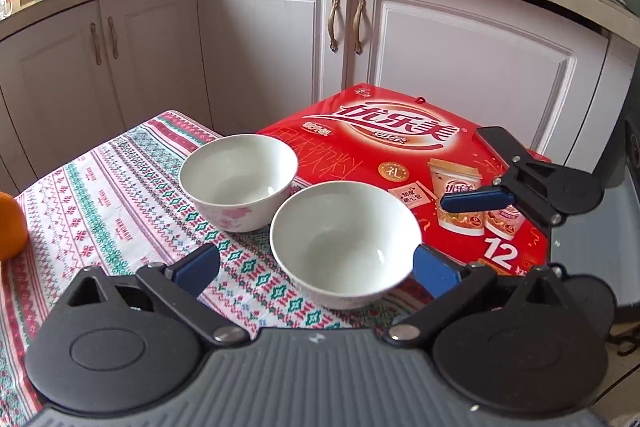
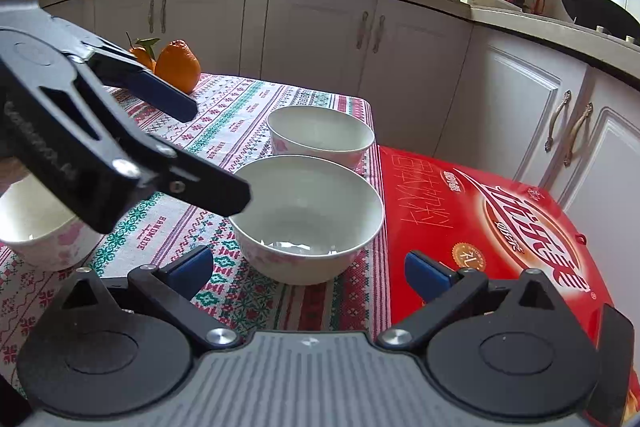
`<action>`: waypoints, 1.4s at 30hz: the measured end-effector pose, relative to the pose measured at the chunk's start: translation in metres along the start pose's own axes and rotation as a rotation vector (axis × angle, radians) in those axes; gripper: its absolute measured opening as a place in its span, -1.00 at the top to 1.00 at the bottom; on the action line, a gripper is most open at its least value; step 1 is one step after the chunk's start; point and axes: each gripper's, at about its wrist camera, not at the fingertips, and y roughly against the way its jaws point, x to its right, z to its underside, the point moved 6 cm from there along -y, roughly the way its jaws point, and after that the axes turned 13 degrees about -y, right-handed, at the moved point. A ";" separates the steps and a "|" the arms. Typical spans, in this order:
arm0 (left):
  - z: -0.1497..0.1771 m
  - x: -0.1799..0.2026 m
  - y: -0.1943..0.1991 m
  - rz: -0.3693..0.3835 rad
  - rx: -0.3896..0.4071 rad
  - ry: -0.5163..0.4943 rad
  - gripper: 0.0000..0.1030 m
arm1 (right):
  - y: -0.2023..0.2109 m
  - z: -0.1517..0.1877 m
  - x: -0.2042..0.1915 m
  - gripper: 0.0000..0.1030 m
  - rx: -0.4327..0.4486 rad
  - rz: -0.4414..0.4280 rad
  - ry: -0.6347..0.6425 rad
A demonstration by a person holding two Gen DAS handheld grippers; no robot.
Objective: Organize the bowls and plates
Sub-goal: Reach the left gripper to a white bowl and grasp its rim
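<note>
Grippers both stand wide apart, and I hold nothing in either. My left gripper (image 1: 316,261) sits low over the patterned tablecloth (image 1: 120,195), its fingers spread and aimed toward the red box (image 1: 400,147), and the near bowl (image 1: 346,243) lies between its blue pads, closer to the right one, though I cannot tell whether that pad touches the rim. In the right wrist view the left gripper comes in from the left, tilted, with one dark finger reaching over the near bowl's (image 2: 308,219) rim on the side away from the red box (image 2: 500,219). My right gripper (image 2: 308,269) also hangs low and level, fingers open, pointing across the cloth with the near bowl just ahead of its fingertips and slightly toward the left pad; its right pad hangs over the edge of the red box. The near bowl stands upright on the tablecloth (image 2: 240,115) just beside the red box. The far bowl (image 1: 238,181), white with pink flowers, stands upright just behind it, also beside the red box. A third bowl (image 2: 40,227) shows further from the box, partly hidden behind the left gripper. An orange (image 2: 178,65) rests on the cloth, well apart from the box.
</note>
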 end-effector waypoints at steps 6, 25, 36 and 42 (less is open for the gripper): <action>-0.010 -0.001 -0.027 0.039 -0.024 0.007 -0.93 | -0.012 0.000 0.002 -0.99 -0.006 -0.041 0.006; -0.014 -0.010 -0.067 0.119 -0.098 0.061 -0.34 | -0.020 -0.001 0.007 -0.70 -0.025 -0.080 0.023; -0.015 -0.010 -0.073 0.129 -0.119 0.037 -0.24 | -0.023 -0.002 0.008 -0.69 -0.033 -0.087 0.016; -0.014 -0.009 -0.072 0.135 -0.126 0.028 -0.23 | -0.021 -0.003 0.007 -0.66 -0.039 -0.089 0.010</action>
